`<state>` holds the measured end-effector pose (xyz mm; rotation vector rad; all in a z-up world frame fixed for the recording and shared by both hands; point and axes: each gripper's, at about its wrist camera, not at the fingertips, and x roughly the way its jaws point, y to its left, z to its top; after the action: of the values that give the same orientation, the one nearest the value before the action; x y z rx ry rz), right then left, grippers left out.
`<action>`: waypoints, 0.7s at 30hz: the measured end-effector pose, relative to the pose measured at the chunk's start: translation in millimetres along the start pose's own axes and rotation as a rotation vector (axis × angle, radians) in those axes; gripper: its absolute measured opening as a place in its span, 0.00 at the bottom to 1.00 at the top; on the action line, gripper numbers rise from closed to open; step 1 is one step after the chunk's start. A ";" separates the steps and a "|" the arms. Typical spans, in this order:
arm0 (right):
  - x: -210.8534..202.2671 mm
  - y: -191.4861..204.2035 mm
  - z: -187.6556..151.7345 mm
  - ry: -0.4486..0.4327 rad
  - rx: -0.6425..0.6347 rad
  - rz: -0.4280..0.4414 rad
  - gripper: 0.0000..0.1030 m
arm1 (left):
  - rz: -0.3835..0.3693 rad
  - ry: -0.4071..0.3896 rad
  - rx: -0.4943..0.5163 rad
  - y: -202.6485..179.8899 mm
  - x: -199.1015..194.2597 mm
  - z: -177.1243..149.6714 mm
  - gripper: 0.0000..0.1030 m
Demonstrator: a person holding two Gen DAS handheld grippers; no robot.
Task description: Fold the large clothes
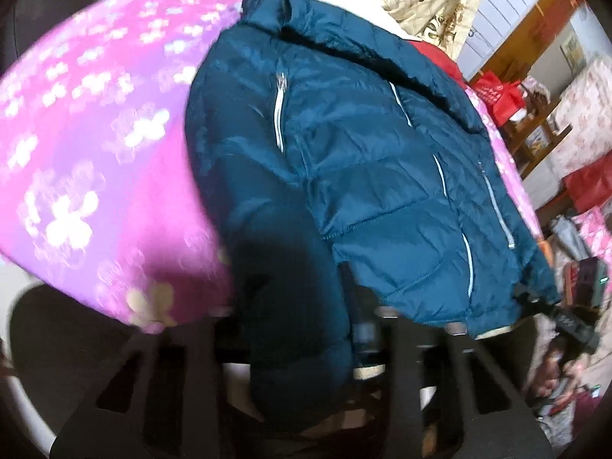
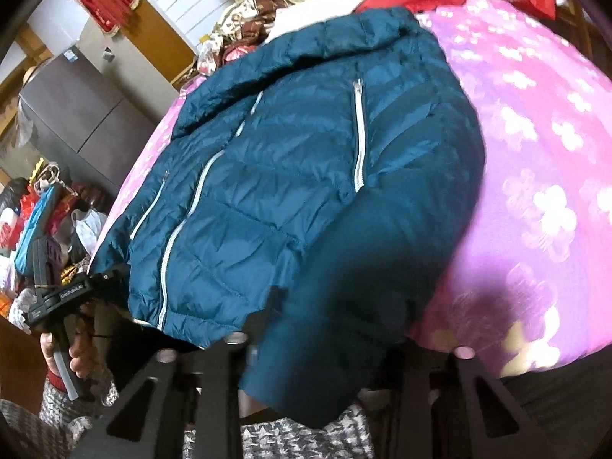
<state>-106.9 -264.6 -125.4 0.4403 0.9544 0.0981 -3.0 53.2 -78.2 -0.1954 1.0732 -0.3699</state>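
The right gripper [image 2: 313, 348] straddled the jacket's [image 2: 290, 176] near sleeve [image 2: 344, 325], its jaws spread wide on either side of the cloth and not pressing it, so it looked released rather than grasping. The left gripper [image 1: 302, 329] likewise stood with its jaws apart around a dark sleeve end [image 1: 290, 325] at the jacket's hem; whether it pinched any cloth I could not tell.

The teal puffer jacket lay front-up on the pink flowered bedspread [image 2: 535, 160], zipped, body flat. Its long axis ran from the hem nearest the grippers to the collar [image 2: 344, 34] at the far end, beside a heap of other bedding.

As a judgement, folding had barely started: the body lay spread out, one sleeve draped off the hem edge, and both sleeves and the body fold remained to do.
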 end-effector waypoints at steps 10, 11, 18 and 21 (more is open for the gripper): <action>-48.2 30.1 47.5 -0.171 -0.093 0.010 0.24 | 0.010 -0.158 0.013 -19.7 -37.8 54.9 0.22; -49.0 32.8 51.9 -0.180 -0.102 0.006 0.24 | 0.008 -0.178 0.013 -22.1 -41.0 62.7 0.22; -56.2 40.1 73.3 -0.224 -0.122 -0.019 0.24 | 0.055 -0.229 0.053 -39.4 -36.9 93.3 0.22; -54.8 41.0 80.7 -0.230 -0.130 -0.027 0.24 | 0.059 -0.231 0.057 -41.4 -31.9 102.1 0.22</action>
<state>-69.1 -268.2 -26.7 0.3107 0.7233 0.0826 65.4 25.1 9.5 -0.1514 0.8383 -0.3164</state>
